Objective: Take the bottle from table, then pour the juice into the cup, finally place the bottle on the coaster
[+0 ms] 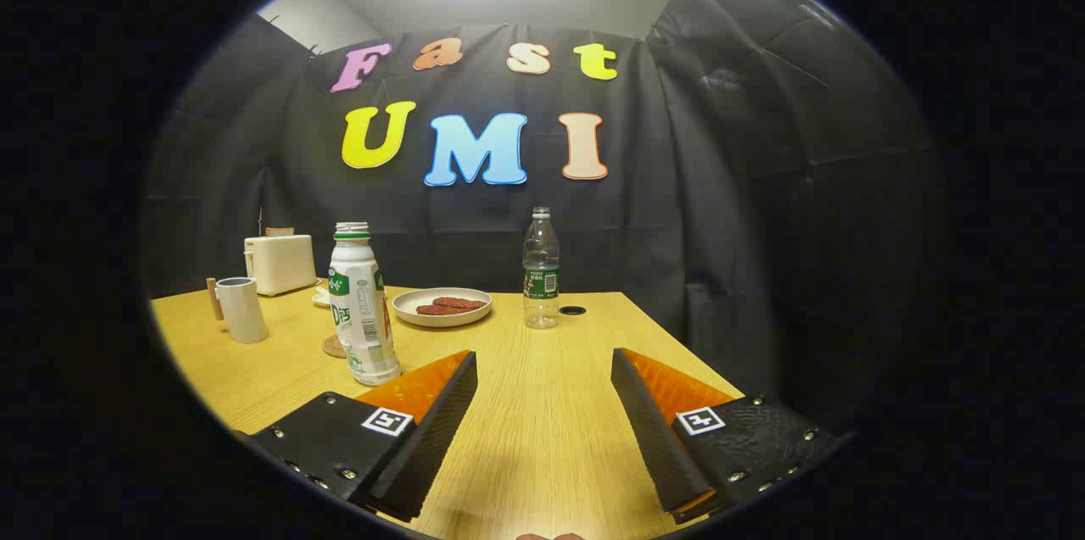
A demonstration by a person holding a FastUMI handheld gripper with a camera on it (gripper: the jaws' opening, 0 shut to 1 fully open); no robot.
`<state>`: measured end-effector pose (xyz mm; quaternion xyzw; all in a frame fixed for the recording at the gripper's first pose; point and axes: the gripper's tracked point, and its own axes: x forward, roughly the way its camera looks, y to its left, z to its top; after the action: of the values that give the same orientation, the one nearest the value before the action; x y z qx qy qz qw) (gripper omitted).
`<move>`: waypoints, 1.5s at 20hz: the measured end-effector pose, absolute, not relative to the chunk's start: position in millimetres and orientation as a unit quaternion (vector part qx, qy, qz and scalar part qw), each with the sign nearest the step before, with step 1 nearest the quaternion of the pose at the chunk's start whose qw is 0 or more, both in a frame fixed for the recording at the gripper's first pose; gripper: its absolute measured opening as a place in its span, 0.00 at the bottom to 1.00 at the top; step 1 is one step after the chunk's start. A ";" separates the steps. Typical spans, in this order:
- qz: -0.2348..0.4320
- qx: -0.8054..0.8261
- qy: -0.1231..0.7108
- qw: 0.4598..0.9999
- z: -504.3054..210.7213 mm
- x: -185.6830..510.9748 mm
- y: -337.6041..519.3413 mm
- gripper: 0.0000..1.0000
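Hovering low over the worktop (542, 404), the gripper (542, 370) held its jaws wide apart and empty. The juice bottle (363, 307), uncapped and upright, stood just ahead of the left finger, touching a coaster (335, 346) behind it; the cup (242, 309) sat farther left. The bottle looked like light, smooth plastic, likely slippery and easy to tip, so its straight labelled middle seemed the safest hold.

Bare table (542, 404) between spread fingers (445, 404); juice bottle (363, 311) just beyond left one
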<state>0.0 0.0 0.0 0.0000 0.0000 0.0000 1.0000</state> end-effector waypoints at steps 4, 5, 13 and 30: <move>0.001 -0.004 -0.018 1.000 9.8 10.8 -0.2 0.97; 0.004 -0.004 -0.028 1.000 17.1 20.4 0.5 0.97; 0.024 0.018 -0.034 0.999 58.7 56.6 27.7 0.97; 0.091 0.014 -0.002 0.996 45.2 51.0 175.6 0.97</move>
<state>51.0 175.6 45.2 0.0140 -0.0015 0.0910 0.9958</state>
